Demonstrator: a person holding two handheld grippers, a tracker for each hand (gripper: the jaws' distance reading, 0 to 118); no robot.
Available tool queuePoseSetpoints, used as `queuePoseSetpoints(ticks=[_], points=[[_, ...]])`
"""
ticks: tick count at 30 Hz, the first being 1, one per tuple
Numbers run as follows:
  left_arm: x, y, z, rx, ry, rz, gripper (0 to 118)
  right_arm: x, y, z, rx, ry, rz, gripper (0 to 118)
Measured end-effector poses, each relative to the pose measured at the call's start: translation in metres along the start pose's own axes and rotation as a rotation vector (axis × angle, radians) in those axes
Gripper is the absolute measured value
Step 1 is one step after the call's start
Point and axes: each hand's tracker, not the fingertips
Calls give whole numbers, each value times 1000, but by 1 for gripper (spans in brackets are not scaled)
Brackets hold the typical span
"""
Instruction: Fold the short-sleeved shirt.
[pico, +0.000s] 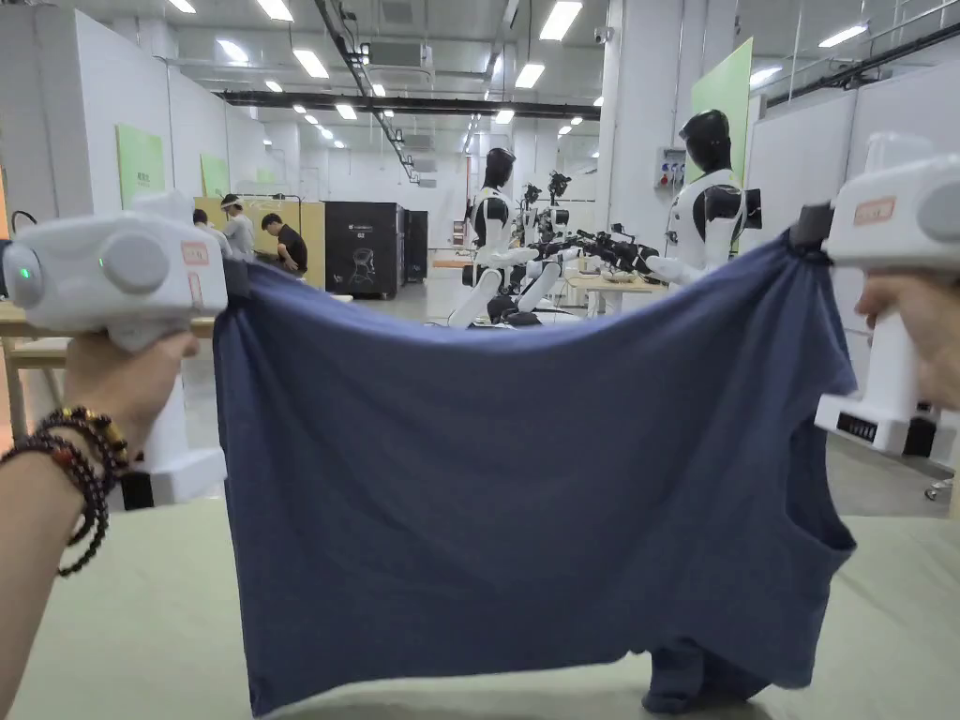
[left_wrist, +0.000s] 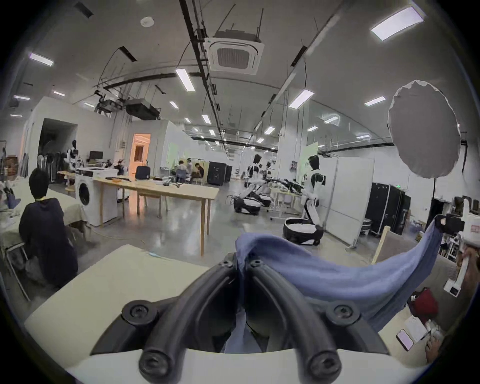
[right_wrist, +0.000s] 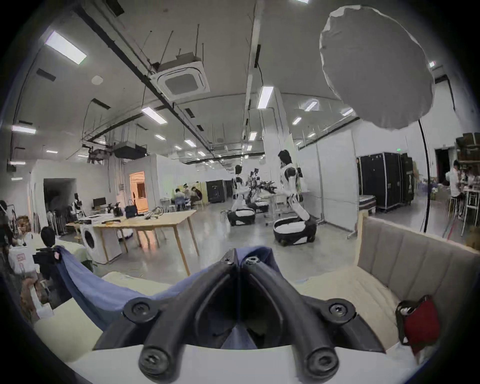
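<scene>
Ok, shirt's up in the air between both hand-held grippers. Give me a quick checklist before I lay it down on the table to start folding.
1. Left hand-held gripper clamped on the shirt: ok, fabric is pinched between its closed jaws.
2. Right hand-held gripper clamped on the shirt: ok, jaws closed on fabric.
3. Top edge taut between the grips: not ok, it sags in the middle.
4. Shirt hanging flat: not ok, a bunched part drags at the lower right.
5. Table free for landing: ok in the part visible; behind the shirt, cannot tell.
6. Which edge is gripped, hem or shoulders: cannot tell.
</scene>
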Motion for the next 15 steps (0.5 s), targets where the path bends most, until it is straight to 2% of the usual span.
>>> queuePoseSetpoints(ticks=[3, 5, 7, 9, 12, 15], points=[[-6, -31, -11, -51, -25, 34, 1, 6, -39, -9, -68, -7, -15, 1], [-7, -43, -13, -72, -24, 18, 1, 1, -55, -2, -73, -69, 43, 1], [-10, -48, -2, -65, -31, 11, 1, 7, -63, 10, -41, -35, 16, 1], [-19, -50, 7, -88, -79, 77, 1, 10, -67, 27, -22, 10, -18, 1], [-25, -60, 40, -56, -94, 44, 1, 13, -75, 62, -47, 42, 2, 1], [-31, -81, 79, -71, -131, 14, 1, 14, -94, 106, -60, 83, 55, 1]])
